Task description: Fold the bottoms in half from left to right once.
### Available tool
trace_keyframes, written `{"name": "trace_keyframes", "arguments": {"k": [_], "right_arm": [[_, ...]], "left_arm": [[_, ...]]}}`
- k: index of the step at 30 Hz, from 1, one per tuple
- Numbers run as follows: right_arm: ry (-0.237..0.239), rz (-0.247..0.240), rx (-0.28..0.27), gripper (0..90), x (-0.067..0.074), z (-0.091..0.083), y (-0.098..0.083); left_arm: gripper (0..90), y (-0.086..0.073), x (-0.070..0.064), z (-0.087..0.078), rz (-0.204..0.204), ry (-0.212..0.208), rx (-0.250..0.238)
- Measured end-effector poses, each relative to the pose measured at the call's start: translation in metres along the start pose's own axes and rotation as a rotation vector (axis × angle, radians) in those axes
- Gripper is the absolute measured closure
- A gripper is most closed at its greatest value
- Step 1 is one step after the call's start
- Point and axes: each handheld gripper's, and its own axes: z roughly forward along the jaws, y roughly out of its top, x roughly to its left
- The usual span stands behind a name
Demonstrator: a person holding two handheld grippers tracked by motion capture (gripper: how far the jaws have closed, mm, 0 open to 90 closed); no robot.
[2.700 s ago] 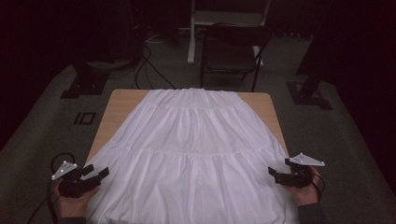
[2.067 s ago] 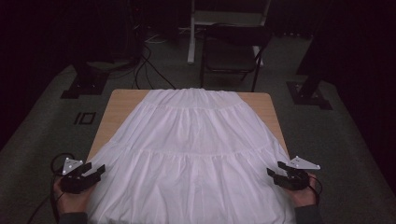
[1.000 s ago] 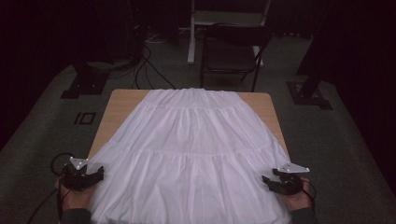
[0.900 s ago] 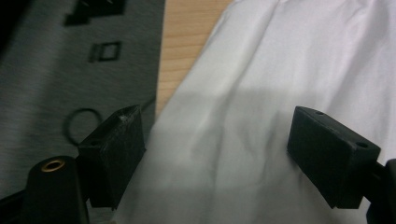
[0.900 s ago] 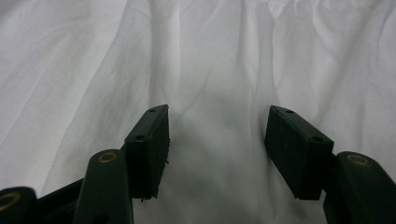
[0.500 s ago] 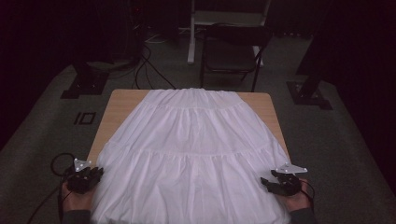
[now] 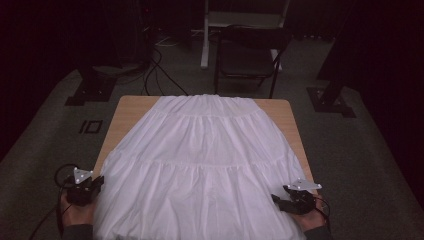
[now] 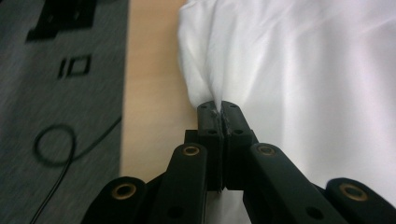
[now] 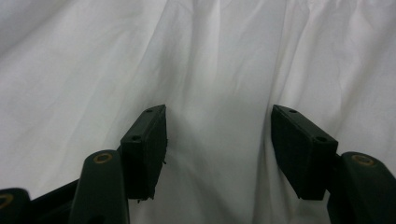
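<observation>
The left claw (image 7: 94,186) sits at the near left corner of the bench (image 7: 122,117), held in the person's left hand (image 7: 76,212). In the left gripper view its jaws are pressed together on a pinch of the white skirt (image 8: 299,70), right at the cloth's left edge, with bare wood of the bench just to the outer side of the claw. The skirt (image 7: 200,165) lies flat, its long axis running straight away from both claws: the narrow waistband at the far edge of the bench, the wide hem at the near edge between the two claws. The right claw (image 7: 278,200) sits at the near right corner, touching the hem's right edge. In the right gripper view its jaws stand wide apart, with the skirt (image 9: 219,70) spread beneath and between them.
</observation>
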Motion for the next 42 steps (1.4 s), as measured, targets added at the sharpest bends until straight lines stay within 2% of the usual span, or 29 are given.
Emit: {"name": "trace_keyframes", "arguments": {"k": [3,6,8,10,11,12,13,16,20,22,23,24,27,29,31,32,34,35,36,37,38,39,41,42], "right_arm": [[0.002,0.006,0.000,37.3,0.001,0.000,0.000],[0.004,0.008,-0.002,37.3,0.000,0.000,0.000],[0.007,0.009,-0.003,37.4,0.000,0.000,0.000],[0.003,0.011,-0.002,37.5,-0.002,0.000,0.001],[-0.005,0.012,-0.003,37.5,-0.002,0.001,0.001],[-0.005,0.012,-0.003,37.5,-0.002,0.001,0.001],[-0.011,0.012,-0.005,37.5,-0.003,0.001,0.000],[-0.011,0.022,-0.009,37.8,-0.006,0.000,0.000],[-0.017,0.022,-0.009,37.7,-0.006,0.001,0.000],[-0.018,0.018,-0.010,37.7,-0.006,0.001,0.000],[-0.017,0.019,-0.010,37.7,-0.006,0.001,0.000],[-0.017,0.019,-0.013,37.7,-0.006,0.001,0.000],[-0.015,0.022,-0.015,37.8,-0.006,0.001,-0.001],[-0.014,0.021,-0.017,37.8,-0.007,0.001,-0.001],[-0.017,0.023,-0.016,37.8,-0.007,0.001,-0.001],[-0.021,0.026,-0.015,37.9,-0.007,0.001,-0.001],[-0.024,0.030,-0.014,37.8,-0.008,0.000,-0.001],[-0.027,0.028,-0.014,37.8,-0.008,0.000,-0.001],[-0.029,0.031,-0.013,37.8,-0.008,0.000,-0.001],[-0.029,0.030,-0.015,37.8,-0.009,0.000,-0.001],[-0.029,0.031,-0.015,37.8,-0.009,0.000,-0.001],[-0.032,0.035,-0.012,37.8,-0.009,0.000,-0.001],[-0.042,0.039,-0.005,37.9,-0.009,-0.001,0.000],[-0.048,0.037,-0.003,38.6,-0.008,-0.002,0.001]], "left_arm": [[88.5,0.012,-0.012,-0.011,0.014,-0.059,-0.056],[88.5,0.028,-0.026,-0.022,0.024,-0.142,-0.112],[88.5,0.040,-0.039,-0.027,0.036,-0.207,-0.150],[88.5,0.053,-0.056,-0.031,0.070,-0.263,-0.175],[88.5,0.058,-0.064,-0.032,0.085,-0.281,-0.180],[88.5,0.058,-0.064,-0.032,0.085,-0.281,-0.180],[88.5,0.072,-0.086,-0.032,0.126,-0.340,-0.187],[88.5,0.093,-0.125,-0.027,0.201,-0.432,-0.188],[88.5,0.120,-0.186,-0.015,0.291,-0.573,-0.187],[88.5,0.130,-0.220,-0.009,0.342,-0.631,-0.182],[88.6,0.136,-0.242,-0.005,0.374,-0.671,-0.177],[88.6,0.139,-0.255,-0.003,0.389,-0.697,-0.174],[88.6,0.146,-0.309,0.002,0.430,-0.791,-0.171],[88.7,0.147,-0.340,0.003,0.454,-0.895,-0.164],[88.7,0.147,-0.368,0.006,0.479,-0.950,-0.155],[88.6,0.147,-0.378,0.010,0.473,-0.987,-0.145],[88.0,0.146,-0.392,0.024,0.461,-1.027,-0.107],[86.2,0.145,-0.395,0.034,0.443,-1.047,-0.063],[79.4,0.145,-0.396,0.043,0.427,-1.060,-0.028],[73.5,0.143,-0.394,0.048,0.430,-1.029,-0.023],[67.0,0.141,-0.389,0.050,0.439,-1.005,-0.021],[64.4,0.140,-0.381,0.051,0.433,-0.997,-0.020],[60.7,0.138,-0.362,0.051,0.402,-0.961,-0.030],[60.0,0.137,-0.345,0.051,0.378,-0.925,-0.029]]}}
